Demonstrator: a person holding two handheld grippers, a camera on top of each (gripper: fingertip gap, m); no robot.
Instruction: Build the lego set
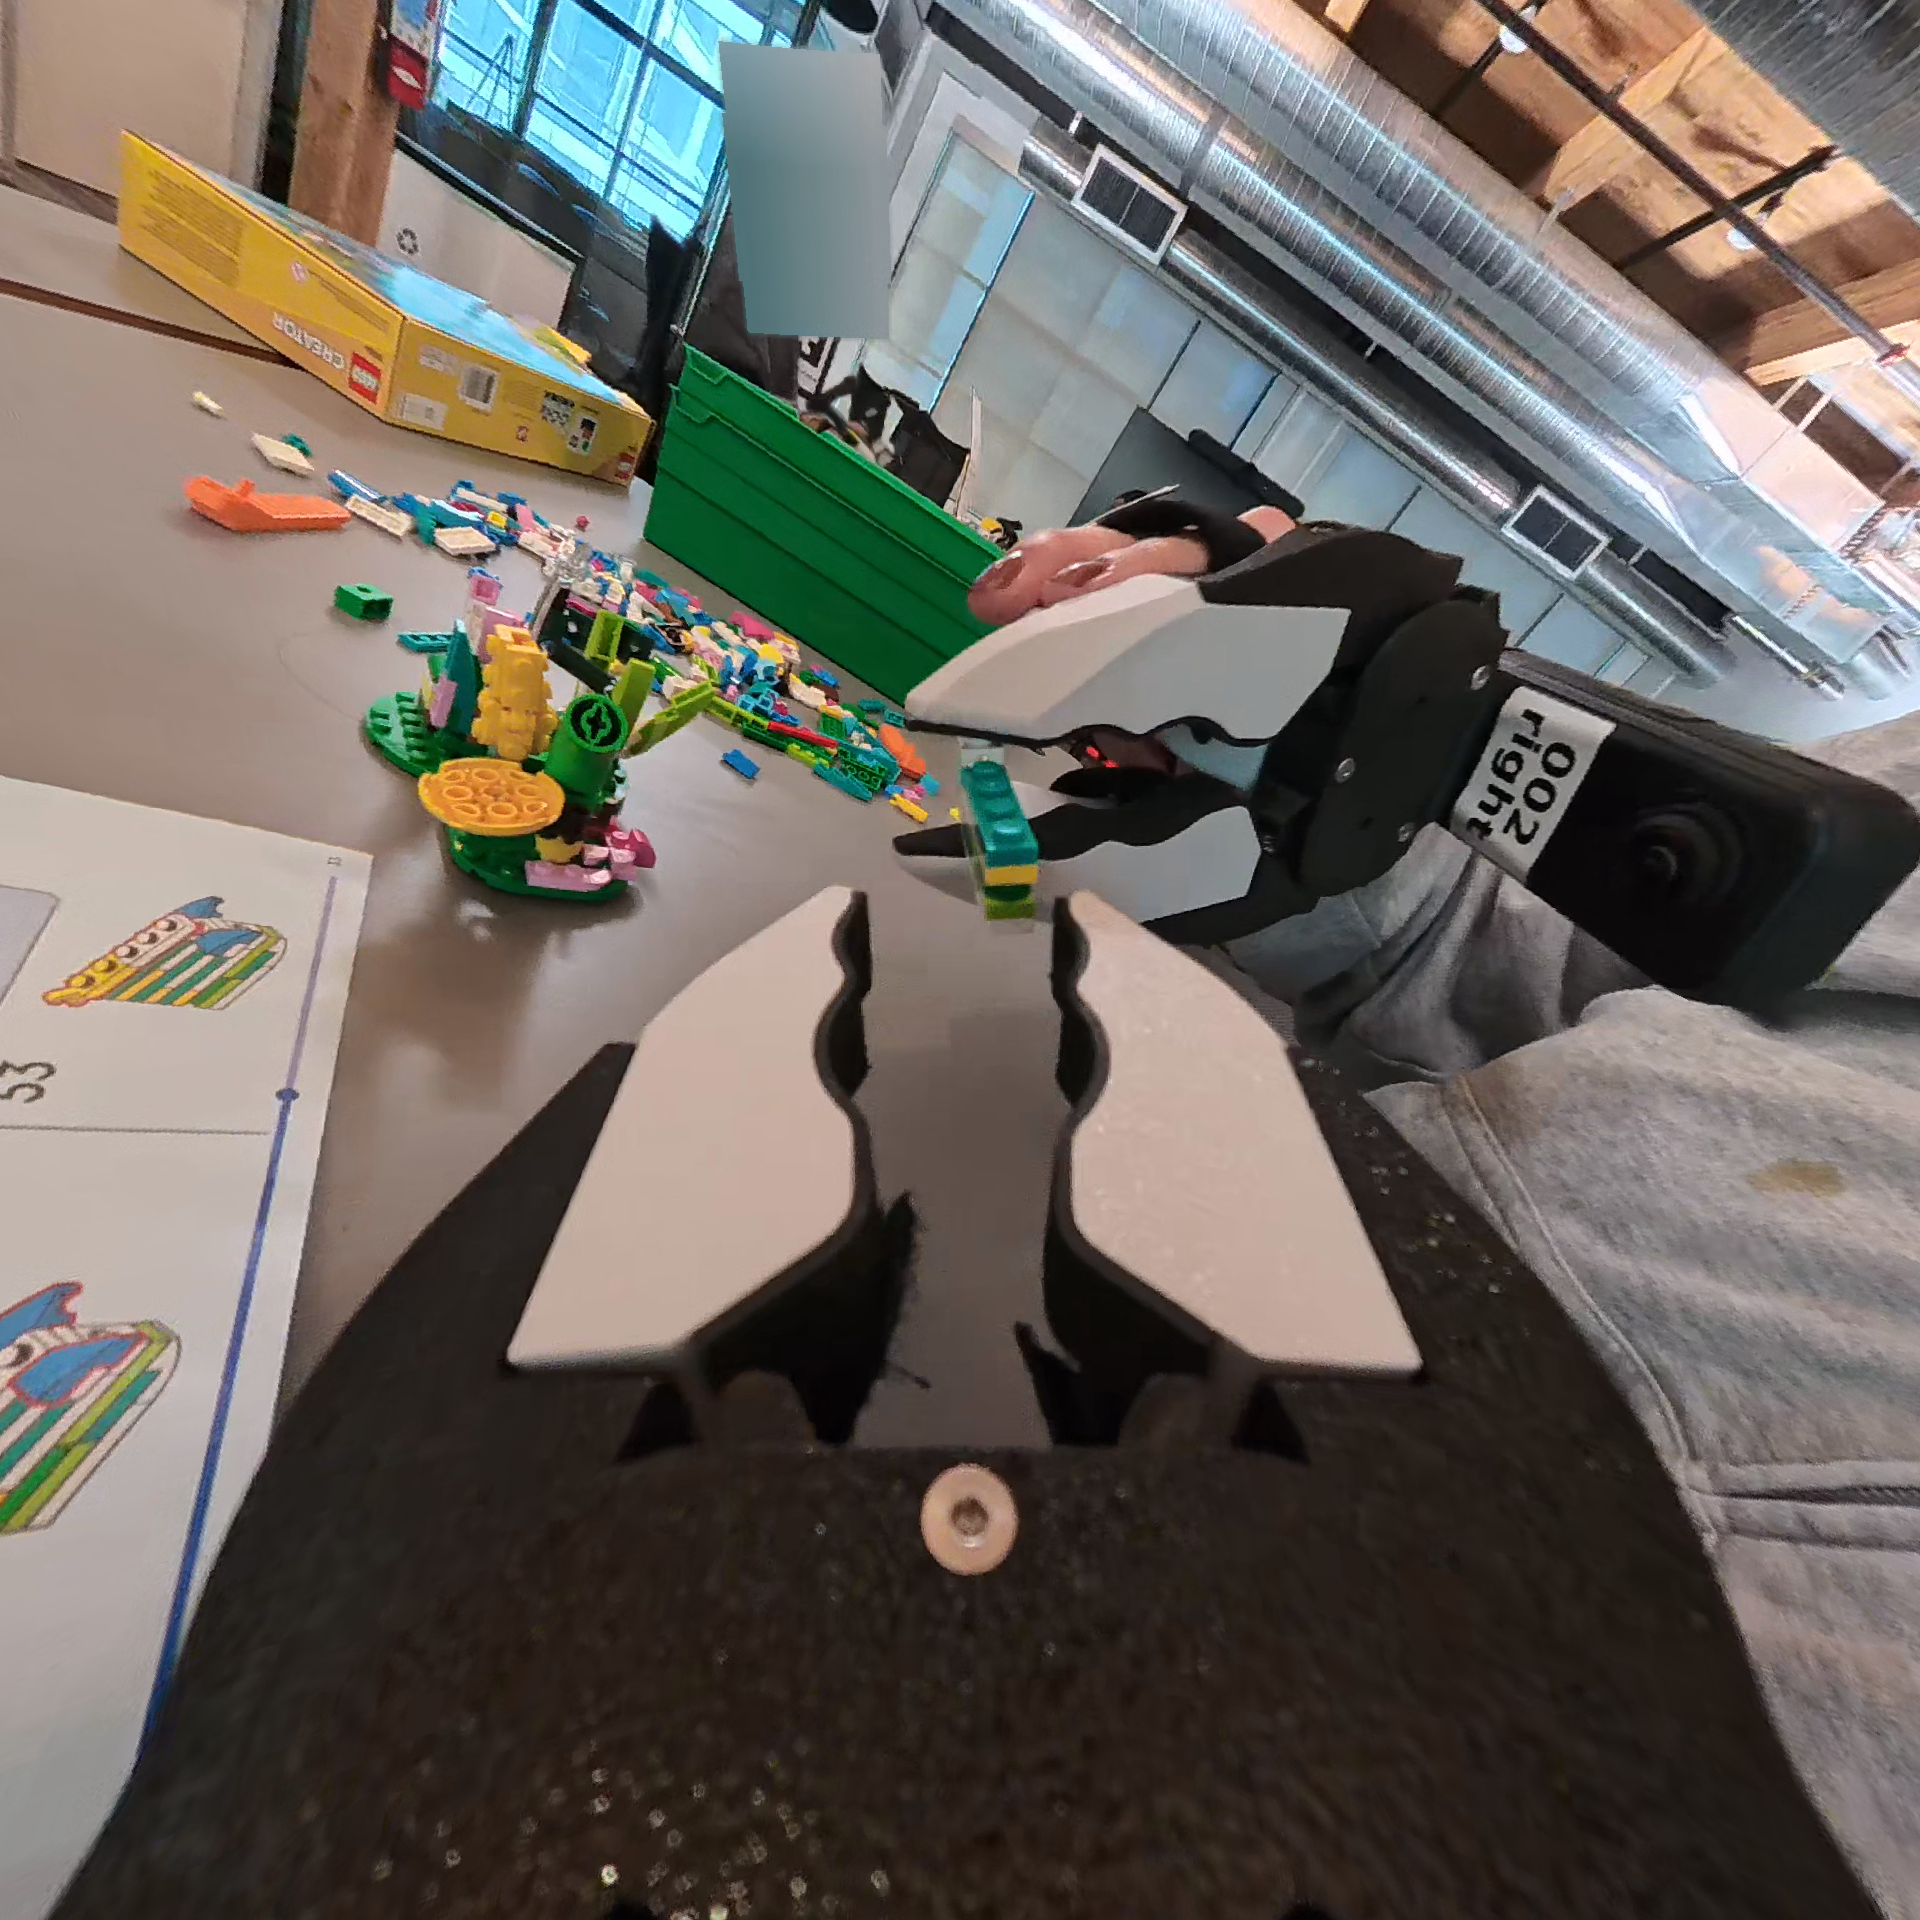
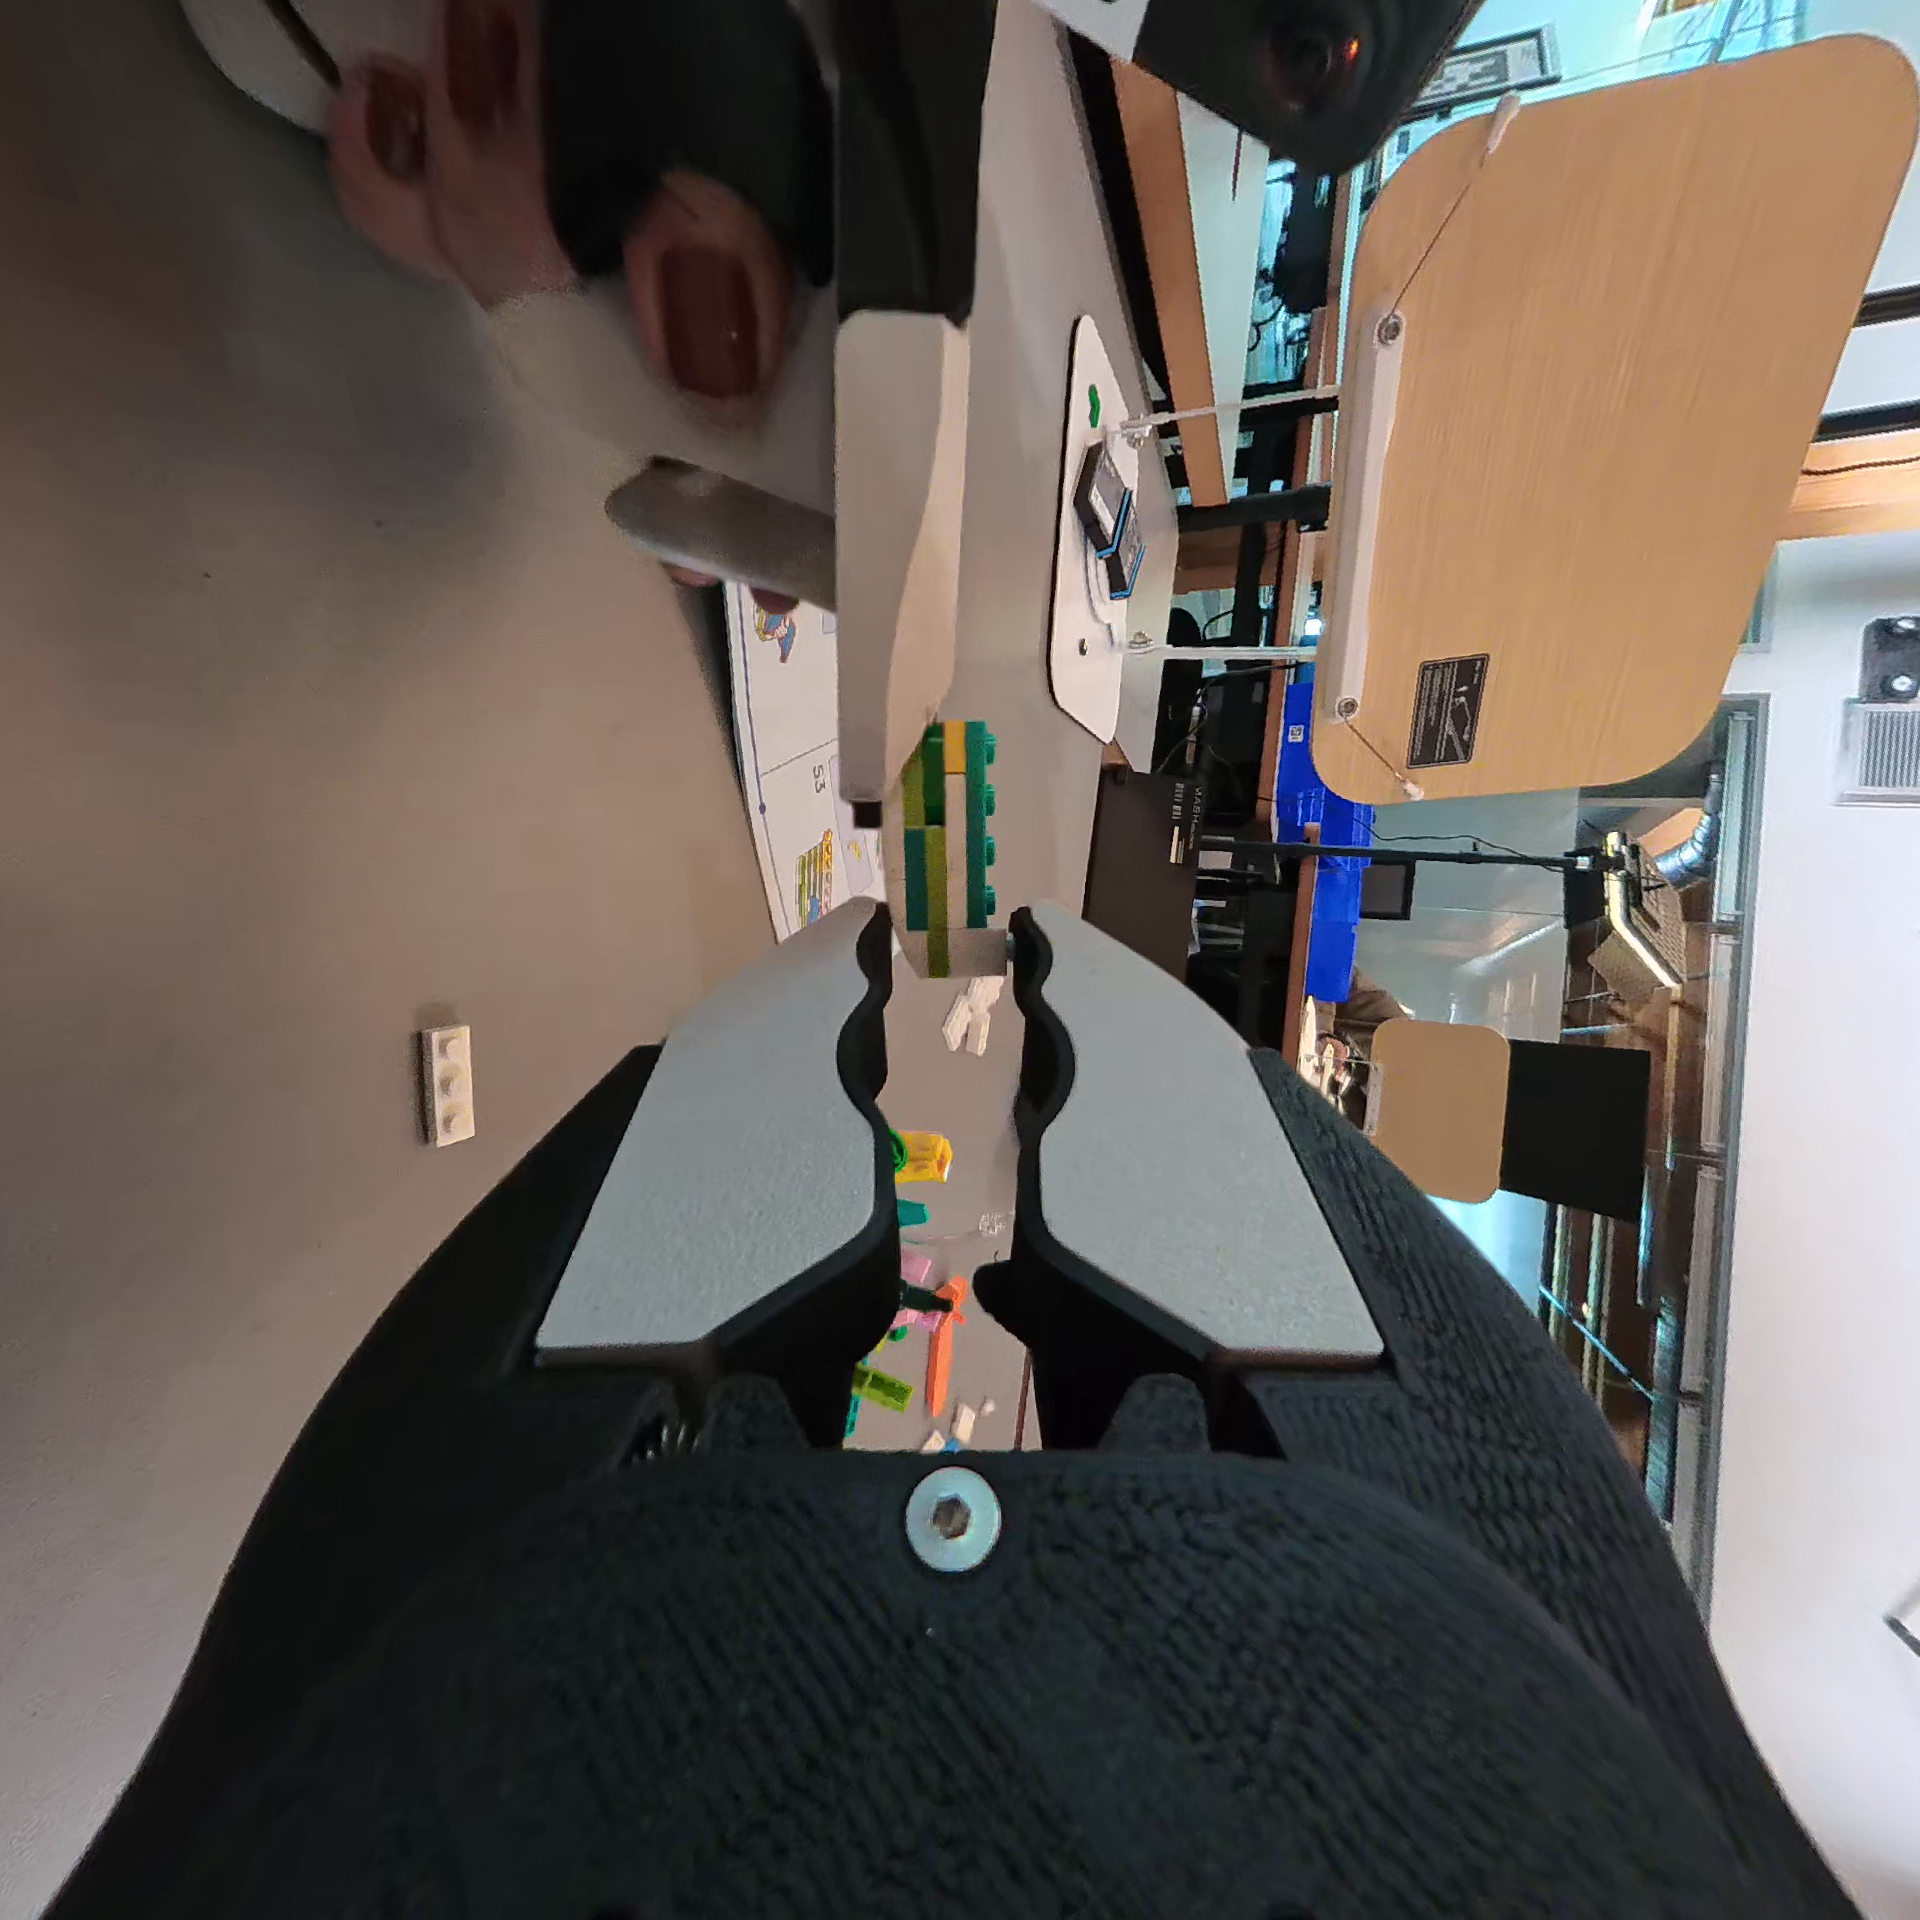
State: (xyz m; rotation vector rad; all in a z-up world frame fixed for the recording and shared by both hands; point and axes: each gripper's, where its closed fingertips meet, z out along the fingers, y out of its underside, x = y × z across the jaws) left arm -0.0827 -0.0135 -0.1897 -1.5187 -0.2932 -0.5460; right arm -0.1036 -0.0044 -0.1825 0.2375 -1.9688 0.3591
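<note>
The right claw pinches a small stack of toy bricks, teal on top with yellow and lime green layers below. In the left wrist view one fingertip presses on the stack's top end and the other on its lower side, and the stack hangs above the grey tabletop. The left claw is spread with nothing between its fingers; the brick stack sits just beyond its right fingertip, and whether they touch I cannot tell.

A hand grips the right claw's body. To the left on the tabletop stands a green and yellow brick model, with a spread of loose bricks behind it, near a green bin and a yellow box. An open instruction booklet lies at the left edge. In the right wrist view, a white plate brick lies alone on the tabletop.
</note>
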